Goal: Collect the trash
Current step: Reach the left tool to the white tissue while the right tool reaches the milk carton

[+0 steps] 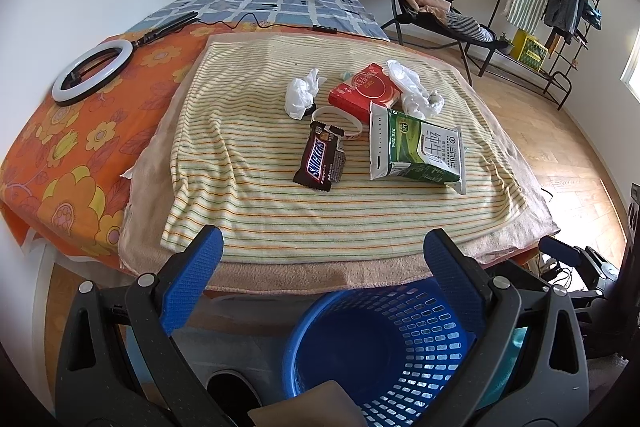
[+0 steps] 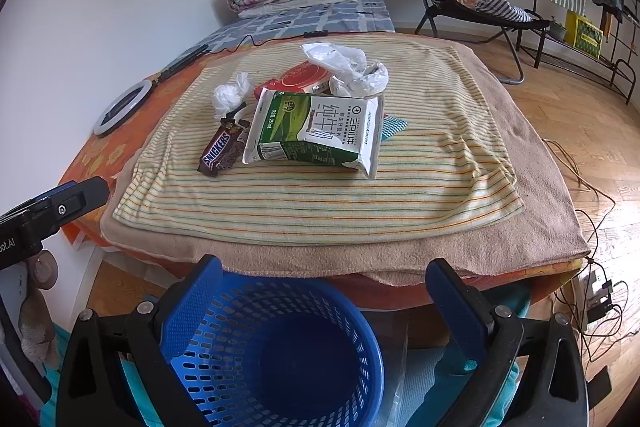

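A yellow striped towel (image 1: 280, 163) covers the bed; near its middle, well back from the near edge, lies the trash: a green-and-white milk carton (image 1: 416, 151), flat on its side, a red cardboard box (image 1: 362, 91), crumpled white plastic wrap (image 1: 416, 89), a wadded white tissue (image 1: 301, 95) and a brown Snickers wrapper (image 1: 320, 157). A blue perforated plastic basket (image 2: 280, 347) stands below the near edge. The left gripper (image 1: 322, 255) and the right gripper (image 2: 324, 279) both gape wide, holding nothing.

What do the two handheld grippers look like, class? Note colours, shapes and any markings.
Both match. The left gripper has two wedge-shaped fingers faced with blue textured pads, mounted on black plastic arms joined by round silver pivot pins. The right gripper is built the same. Seen from the right wrist view, the left gripper's black body carries white lettering, partly cut off.
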